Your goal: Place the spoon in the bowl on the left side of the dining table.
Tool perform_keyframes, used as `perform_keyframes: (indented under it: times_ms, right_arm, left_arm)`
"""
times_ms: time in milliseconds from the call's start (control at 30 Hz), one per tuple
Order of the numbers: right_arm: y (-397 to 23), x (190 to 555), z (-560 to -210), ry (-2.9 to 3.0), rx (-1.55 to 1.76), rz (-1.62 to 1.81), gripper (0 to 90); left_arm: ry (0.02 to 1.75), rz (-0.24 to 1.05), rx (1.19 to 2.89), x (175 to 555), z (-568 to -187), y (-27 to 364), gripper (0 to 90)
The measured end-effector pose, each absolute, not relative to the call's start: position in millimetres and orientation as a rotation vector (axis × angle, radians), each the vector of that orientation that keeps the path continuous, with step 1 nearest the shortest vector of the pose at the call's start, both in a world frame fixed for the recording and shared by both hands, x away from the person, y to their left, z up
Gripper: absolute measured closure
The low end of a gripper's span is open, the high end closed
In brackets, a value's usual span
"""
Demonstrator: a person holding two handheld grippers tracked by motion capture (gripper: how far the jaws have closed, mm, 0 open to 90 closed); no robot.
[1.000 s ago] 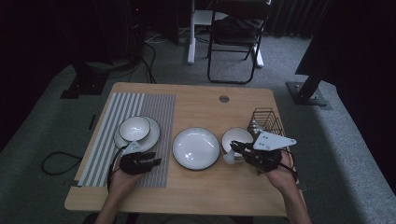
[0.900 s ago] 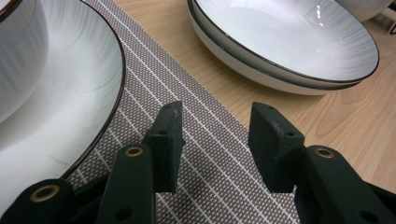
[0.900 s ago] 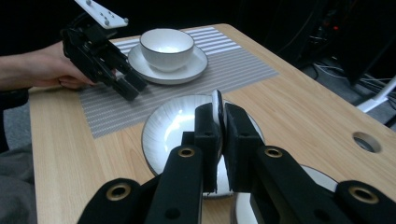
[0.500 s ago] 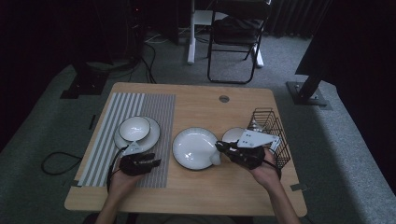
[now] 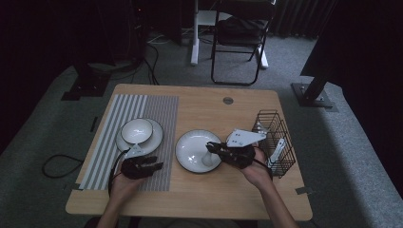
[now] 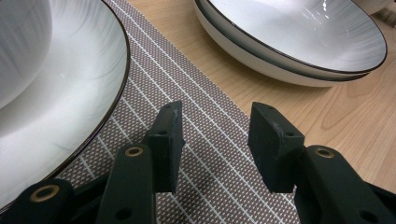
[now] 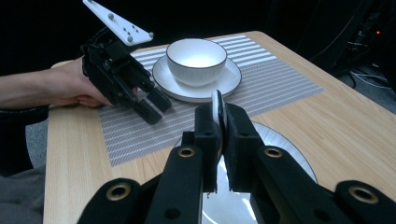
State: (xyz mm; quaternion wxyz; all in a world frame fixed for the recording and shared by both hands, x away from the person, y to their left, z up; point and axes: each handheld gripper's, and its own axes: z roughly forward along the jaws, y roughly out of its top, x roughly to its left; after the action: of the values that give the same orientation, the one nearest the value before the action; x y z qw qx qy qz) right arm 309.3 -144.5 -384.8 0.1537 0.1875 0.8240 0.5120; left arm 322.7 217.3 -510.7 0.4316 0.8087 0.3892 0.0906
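Since the right gripper [image 5: 210, 147], fingers clamped on the small white bowl [image 5: 207, 159], has moved toward 9 o'clock over the plate [image 5: 187, 142], set-down appears next; left gripper [image 5: 158, 164] idle, fingers apart.

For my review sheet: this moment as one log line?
right gripper: shut on small white dish, over plate | left gripper: open, on mat

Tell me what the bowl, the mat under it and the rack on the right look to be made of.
Bowl: probably glazed ceramic, glossy white with a thin dark rim and bright highlights.
Mat: looks like woven vinyl or fabric, matte, with a fine mesh texture and pale stripes.
Rack: thin dark wire, likely coated metal, an open grid you can see through.
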Motion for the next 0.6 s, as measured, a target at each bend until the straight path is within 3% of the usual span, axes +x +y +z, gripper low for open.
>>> perform_keyframes:
  times_ms: [600]
  right_arm:
    - [-100.7,326.5,-387.5,2.370,0.494,1.544,84.7]
  left_arm:
    - [0.968,0.226,2.024,321.9,-512.5,217.1,56.3]
